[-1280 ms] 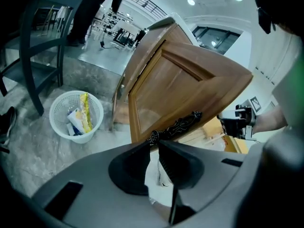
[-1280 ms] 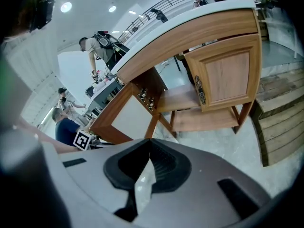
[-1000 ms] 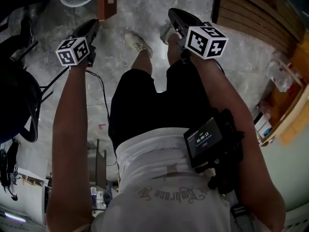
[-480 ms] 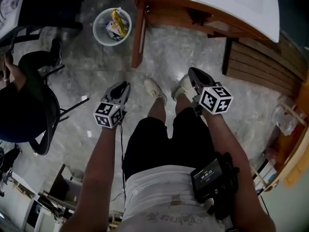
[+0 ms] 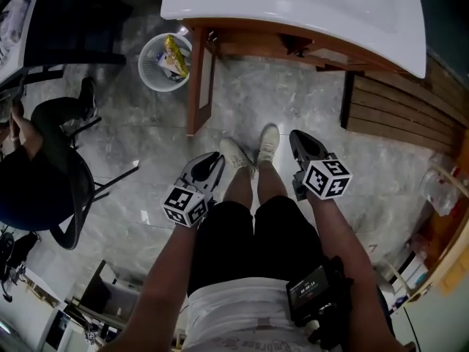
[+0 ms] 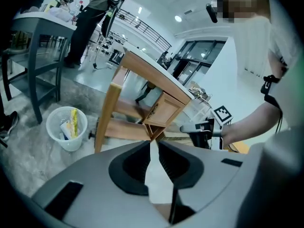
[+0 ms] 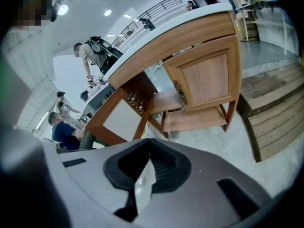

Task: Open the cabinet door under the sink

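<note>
The white sink top (image 5: pixel 293 2) lies at the top of the head view, on a wooden cabinet. Its framed door (image 7: pixel 209 77) hangs under the counter in the right gripper view, with hinges showing on its left edge, and seems swung out from the frame. The same door (image 6: pixel 165 109) shows small in the left gripper view. My left gripper (image 5: pixel 218 158) hovers over the floor beside my left leg, its jaws (image 6: pixel 152 141) a narrow gap apart and empty. My right gripper (image 5: pixel 297 134) is on the right, shut (image 7: pixel 149 154) on nothing. Both are well short of the cabinet.
A white wastebasket (image 5: pixel 165 61) with rubbish stands left of the cabinet's leg (image 5: pixel 196 86). A black chair (image 5: pixel 44 174) and a seated person are at the far left. A wooden slatted platform (image 5: pixel 399 105) lies right of the cabinet. My feet (image 5: pixel 249 152) are on grey marble floor.
The head view has swung forward, so the sink and cabinet have come into sight. My left gripper has moved in toward my legs. The right gripper has shifted only a little.
</note>
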The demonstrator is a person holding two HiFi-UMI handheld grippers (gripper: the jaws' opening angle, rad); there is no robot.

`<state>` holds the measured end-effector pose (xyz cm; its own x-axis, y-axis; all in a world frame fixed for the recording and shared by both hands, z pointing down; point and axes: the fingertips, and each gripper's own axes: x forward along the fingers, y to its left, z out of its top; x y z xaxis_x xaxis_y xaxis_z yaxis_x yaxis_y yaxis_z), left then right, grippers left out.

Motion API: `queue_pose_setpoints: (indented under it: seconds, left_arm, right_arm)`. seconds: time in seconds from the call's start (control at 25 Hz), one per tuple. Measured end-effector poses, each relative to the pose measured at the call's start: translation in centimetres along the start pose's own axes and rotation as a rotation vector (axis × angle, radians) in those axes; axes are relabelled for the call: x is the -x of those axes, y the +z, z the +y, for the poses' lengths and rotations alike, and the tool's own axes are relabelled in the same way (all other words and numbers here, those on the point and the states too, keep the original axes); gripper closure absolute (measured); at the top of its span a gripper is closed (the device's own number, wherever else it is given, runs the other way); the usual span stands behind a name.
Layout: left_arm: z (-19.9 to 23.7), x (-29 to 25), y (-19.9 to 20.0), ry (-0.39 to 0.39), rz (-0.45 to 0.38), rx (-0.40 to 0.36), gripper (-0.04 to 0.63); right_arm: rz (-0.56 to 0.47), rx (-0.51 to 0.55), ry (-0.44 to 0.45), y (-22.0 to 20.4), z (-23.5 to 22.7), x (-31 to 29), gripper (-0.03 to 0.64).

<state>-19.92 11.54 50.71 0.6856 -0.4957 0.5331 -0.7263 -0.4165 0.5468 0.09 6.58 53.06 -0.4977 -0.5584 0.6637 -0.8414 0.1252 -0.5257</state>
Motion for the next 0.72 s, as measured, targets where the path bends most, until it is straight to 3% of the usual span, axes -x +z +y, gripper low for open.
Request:
queue_pose_setpoints:
  seconds: [0.36, 0.72]
  left_arm:
    - [-4.0, -6.9, 2.7, -0.059, -0.016, -0.060, 0.551]
    - [-4.4, -9.2, 3.7, -0.004, -0.046, -0.037, 0.584]
  right_arm:
    - [0.012, 0.016, 0.005, 2.4, -5.3, -2.5, 0.603]
    - [0.037, 0.071, 0.024, 6.4, -8.5, -6.1, 0.603]
